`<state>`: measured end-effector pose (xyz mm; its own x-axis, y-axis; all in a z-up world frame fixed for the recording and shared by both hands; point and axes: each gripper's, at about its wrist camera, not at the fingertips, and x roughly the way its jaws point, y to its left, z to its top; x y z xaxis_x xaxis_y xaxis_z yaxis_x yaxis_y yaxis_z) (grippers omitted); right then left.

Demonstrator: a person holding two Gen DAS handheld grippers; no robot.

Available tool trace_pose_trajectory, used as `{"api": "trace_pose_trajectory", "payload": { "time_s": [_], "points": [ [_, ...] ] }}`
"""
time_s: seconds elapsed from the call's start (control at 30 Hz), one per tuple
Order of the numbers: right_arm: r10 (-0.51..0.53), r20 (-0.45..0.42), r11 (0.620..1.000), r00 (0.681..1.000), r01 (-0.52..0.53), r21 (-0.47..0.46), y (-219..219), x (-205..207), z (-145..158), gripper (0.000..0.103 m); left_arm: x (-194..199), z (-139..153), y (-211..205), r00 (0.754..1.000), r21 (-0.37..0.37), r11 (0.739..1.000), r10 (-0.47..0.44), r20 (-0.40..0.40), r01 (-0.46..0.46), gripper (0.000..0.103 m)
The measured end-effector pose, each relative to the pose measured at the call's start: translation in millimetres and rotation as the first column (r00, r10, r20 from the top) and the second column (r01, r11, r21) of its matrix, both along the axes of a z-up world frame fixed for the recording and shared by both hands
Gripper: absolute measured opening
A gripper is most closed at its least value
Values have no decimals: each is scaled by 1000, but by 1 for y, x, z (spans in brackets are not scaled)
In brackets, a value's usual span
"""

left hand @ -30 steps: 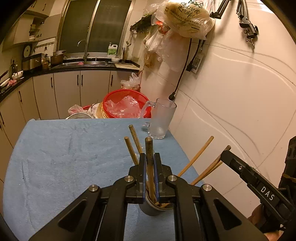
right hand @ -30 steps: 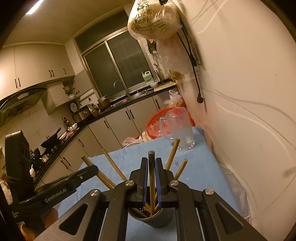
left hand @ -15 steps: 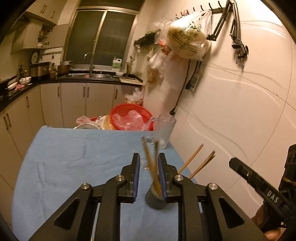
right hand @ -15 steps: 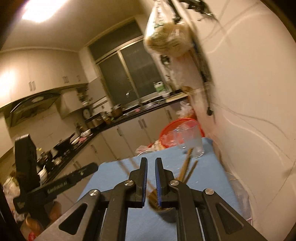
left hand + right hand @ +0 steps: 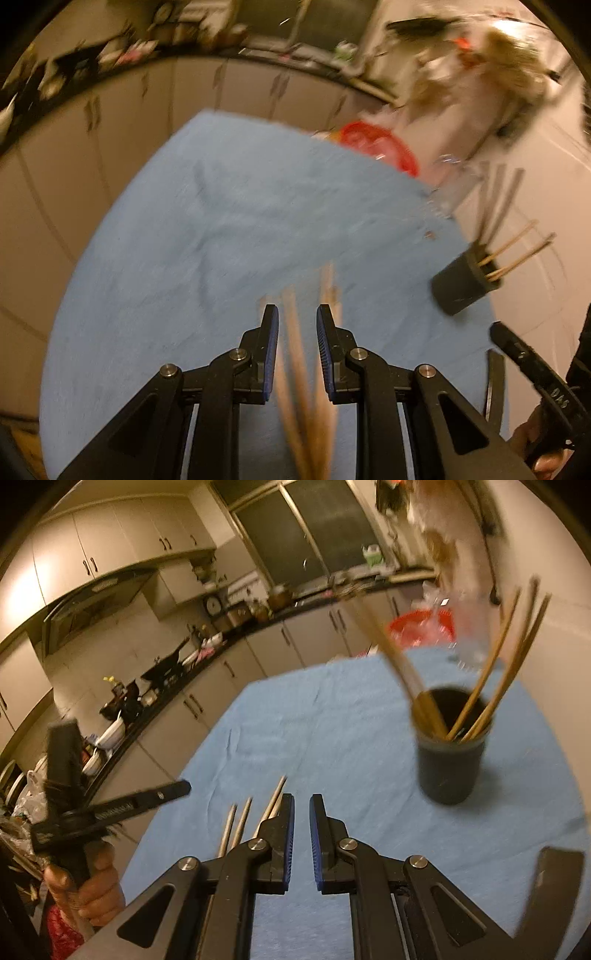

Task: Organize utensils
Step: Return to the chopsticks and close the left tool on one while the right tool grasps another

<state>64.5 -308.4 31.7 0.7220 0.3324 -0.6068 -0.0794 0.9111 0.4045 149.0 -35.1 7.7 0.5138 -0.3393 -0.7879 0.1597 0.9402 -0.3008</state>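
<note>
Chopsticks point(image 5: 295, 354) loose on the blue worktop point(image 5: 221, 221) between the left hand-held gripper point(image 5: 297, 354)'s parted jaws look light, stiff and roll-prone, so pinch mid-shaft; right hand-held gripper point(image 5: 302, 840) is nearly closed on nothing.

Kitchen, warm dim light. Beyond the jaws, pale base cabinets point(image 5: 280, 646) under a dark cluttered counter point(image 5: 207, 653). Up and left of them, wall cupboards point(image 5: 110, 539) and range hood point(image 5: 96, 605). Dark sliding window point(image 5: 314, 531) ahead; white wall point(image 5: 565, 657) right.
</note>
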Motion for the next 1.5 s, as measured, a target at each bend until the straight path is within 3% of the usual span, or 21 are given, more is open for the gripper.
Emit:
{"api": "trace_pose_trajectory", "payload": {
  "time_s": [0.2,0.4,0.57,0.67,0.87,1.03,1.3,1.5],
  "points": [
    [31,-117,999,993,-27,32,20,17,-25,10,7,-27,8,995,-19,1000,-4,-105,2,21],
    [21,-185,998,983,-31,-49,31,23,-35,10,29,-53,-9,978,-22,1000,-26,-209,22,21],
    [22,-234,998,972,-36,-55,31,32,-39,10,45,-67,-24,975,14,1000,-9,-223,12,21],
    [30,-273,998,962,-46,-50,36,44,-42,10,48,-66,-28,978,73,997,21,-207,-6,8],
    [89,-356,996,930,-88,20,54,87,-51,10,42,-64,-9,973,94,995,53,-224,-32,8],
    [78,-444,997,893,-66,42,67,126,-73,10,40,-65,7,972,89,995,62,-228,-43,8],
    [20,-499,997,866,-54,-54,88,150,-89,10,33,-64,17,976,86,996,43,-215,-25,9],
    [-9,-495,987,869,-72,-144,105,159,-91,12,36,-65,11,979,106,994,45,-200,-24,9]
  ]
}}
